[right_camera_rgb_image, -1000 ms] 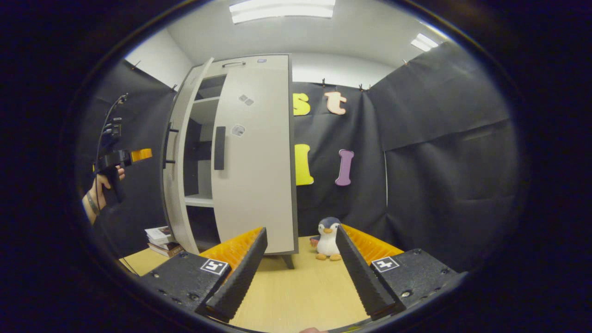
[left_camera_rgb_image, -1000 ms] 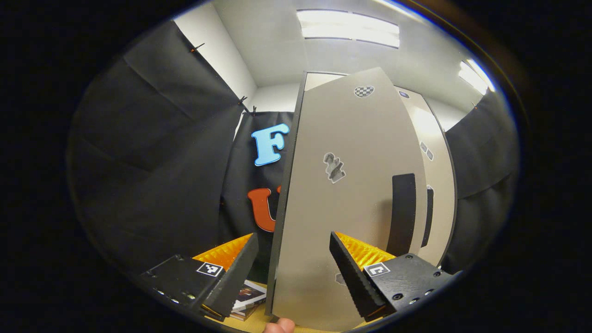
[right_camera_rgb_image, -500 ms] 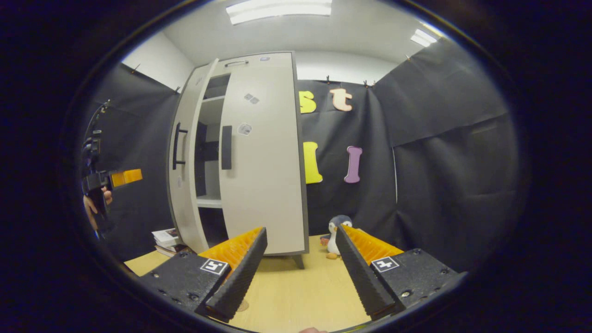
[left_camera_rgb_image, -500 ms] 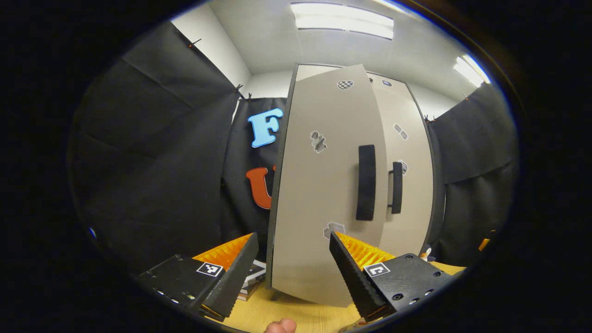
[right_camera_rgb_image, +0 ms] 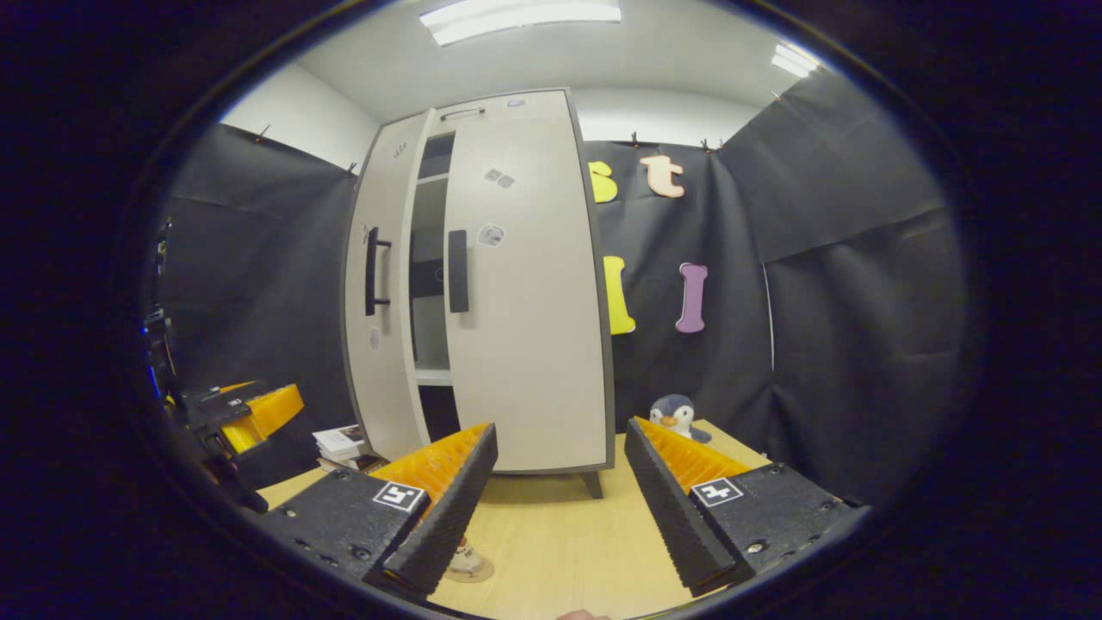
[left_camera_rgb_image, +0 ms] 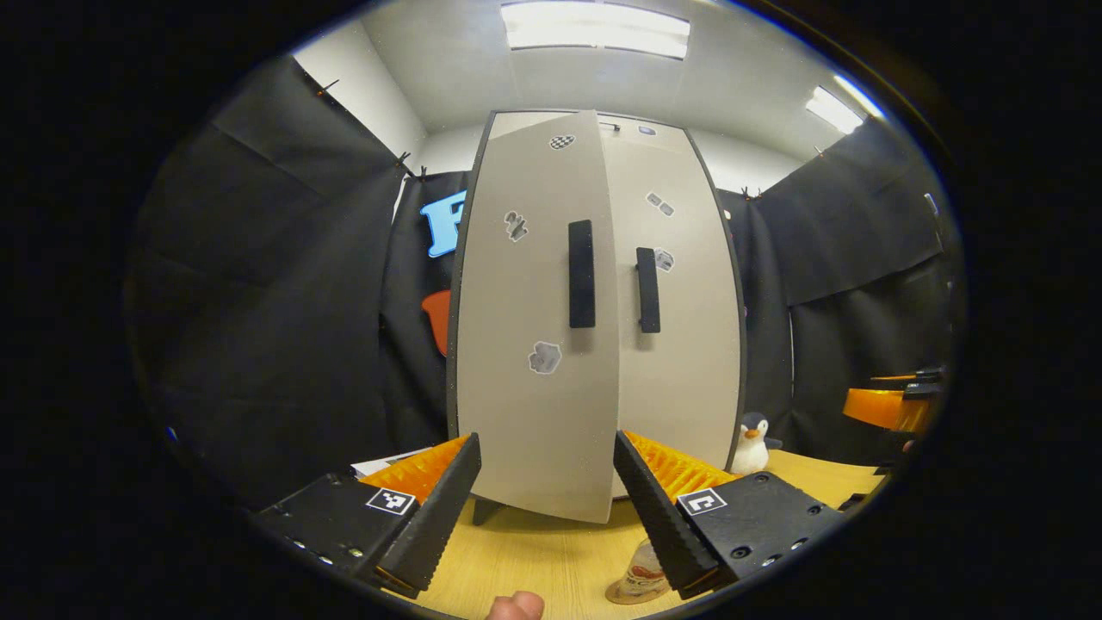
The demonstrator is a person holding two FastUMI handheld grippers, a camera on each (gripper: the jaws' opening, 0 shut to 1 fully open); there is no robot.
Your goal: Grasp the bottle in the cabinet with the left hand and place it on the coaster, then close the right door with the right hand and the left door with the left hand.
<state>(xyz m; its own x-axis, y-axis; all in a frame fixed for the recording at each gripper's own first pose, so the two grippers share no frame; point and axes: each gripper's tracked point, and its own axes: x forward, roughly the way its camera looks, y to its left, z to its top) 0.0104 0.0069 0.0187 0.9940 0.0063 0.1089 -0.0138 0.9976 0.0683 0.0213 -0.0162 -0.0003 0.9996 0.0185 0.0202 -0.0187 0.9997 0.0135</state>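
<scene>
In the left gripper view, the left gripper (left_camera_rgb_image: 546, 486) has its fingers apart and holds nothing. The left door (left_camera_rgb_image: 534, 319) stands ahead, not fully closed, and the bottle (left_camera_rgb_image: 641, 575) sits on the coaster (left_camera_rgb_image: 622, 594) beside one finger.

In the right gripper view, the right gripper (right_camera_rgb_image: 560, 482) is also spread and empty. The right door (right_camera_rgb_image: 525, 284) is closed.

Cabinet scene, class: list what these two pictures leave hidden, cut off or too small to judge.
- Bottle on the coaster: in the left gripper view the left tool's finger covers most of it; in the right gripper view the right tool does.
- Cabinet inside: seen through a narrow gap beside the left door; the contents cannot be told.
- Door stickers: too small to identify.
- Books: partly hidden by the cabinet.
</scene>
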